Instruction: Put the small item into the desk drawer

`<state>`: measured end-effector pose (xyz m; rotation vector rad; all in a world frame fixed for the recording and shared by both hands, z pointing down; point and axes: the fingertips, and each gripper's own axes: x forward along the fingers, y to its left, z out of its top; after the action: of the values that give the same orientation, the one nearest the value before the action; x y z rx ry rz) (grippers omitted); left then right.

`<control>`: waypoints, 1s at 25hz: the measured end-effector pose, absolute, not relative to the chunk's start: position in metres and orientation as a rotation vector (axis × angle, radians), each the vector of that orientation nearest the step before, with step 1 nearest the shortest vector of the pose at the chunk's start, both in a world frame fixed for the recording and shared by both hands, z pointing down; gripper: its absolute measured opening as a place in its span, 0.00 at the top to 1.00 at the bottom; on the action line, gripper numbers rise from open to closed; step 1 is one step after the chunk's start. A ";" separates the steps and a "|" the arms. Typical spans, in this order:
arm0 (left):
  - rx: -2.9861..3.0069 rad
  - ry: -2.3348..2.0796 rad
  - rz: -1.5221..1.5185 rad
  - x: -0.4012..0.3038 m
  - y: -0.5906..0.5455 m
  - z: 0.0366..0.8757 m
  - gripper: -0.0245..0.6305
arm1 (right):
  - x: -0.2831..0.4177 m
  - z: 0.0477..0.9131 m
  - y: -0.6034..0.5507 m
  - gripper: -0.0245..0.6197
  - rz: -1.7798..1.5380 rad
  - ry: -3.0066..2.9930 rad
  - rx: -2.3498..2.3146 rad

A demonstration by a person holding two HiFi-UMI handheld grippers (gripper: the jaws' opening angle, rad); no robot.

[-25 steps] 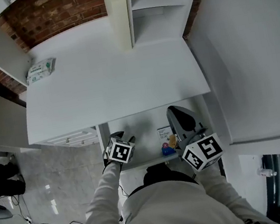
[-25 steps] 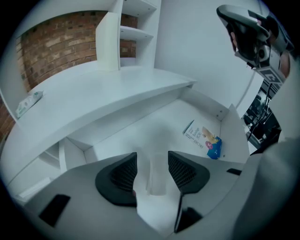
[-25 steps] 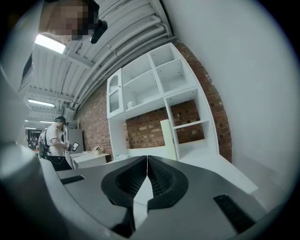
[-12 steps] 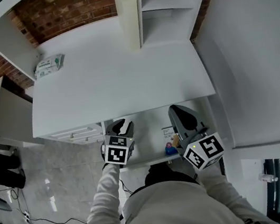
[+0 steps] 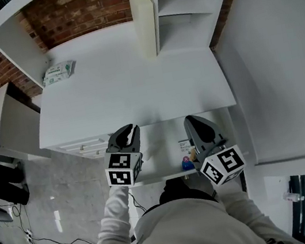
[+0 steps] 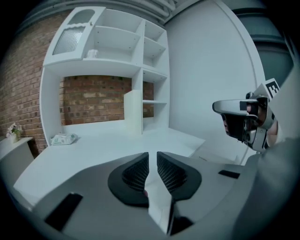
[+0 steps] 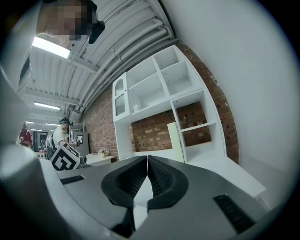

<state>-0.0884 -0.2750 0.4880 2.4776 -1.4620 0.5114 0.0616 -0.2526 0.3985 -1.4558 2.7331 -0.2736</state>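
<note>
Both empty: left gripper (image 5: 126,130) (image 6: 152,157) jaws have just been closing, narrow gap left; right gripper (image 5: 194,120) (image 7: 147,159) jaws together. Small blue item (image 5: 187,164) lies in the open drawer (image 5: 157,147), near right.

Desk drawer (image 5: 159,141): white and shallow, pulled out from under the front edge of the desktop (image 5: 134,86) and standing open, with its pale floor exposed to the head view. Small item (image 5: 187,165): a blue object with a reddish spot on its upper side. It lies inside the drawer, in the right-hand part, close to the front wall. Its exact form is too small to resolve.
</note>
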 end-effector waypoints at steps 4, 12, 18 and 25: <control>2.479 -1.534 0.425 -0.099 -0.271 0.466 0.88 | 0.062 0.397 -0.250 0.92 -0.269 2.731 -1.458; 2.465 -1.626 0.298 -0.115 -0.256 0.439 0.92 | 0.060 0.393 -0.242 0.92 -0.253 2.741 -1.445; 2.429 -1.680 0.232 -0.127 -0.244 0.428 0.93 | 0.056 0.390 -0.236 0.92 -0.241 2.746 -1.435; 2.435 -1.744 0.160 -0.139 -0.235 0.414 0.93 | 0.056 0.389 -0.227 0.92 -0.216 2.753 -1.446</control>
<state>-0.1385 -0.2351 0.4139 2.4347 -1.7443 0.1603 0.0558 -0.2266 0.3885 -1.4457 2.7534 -0.2164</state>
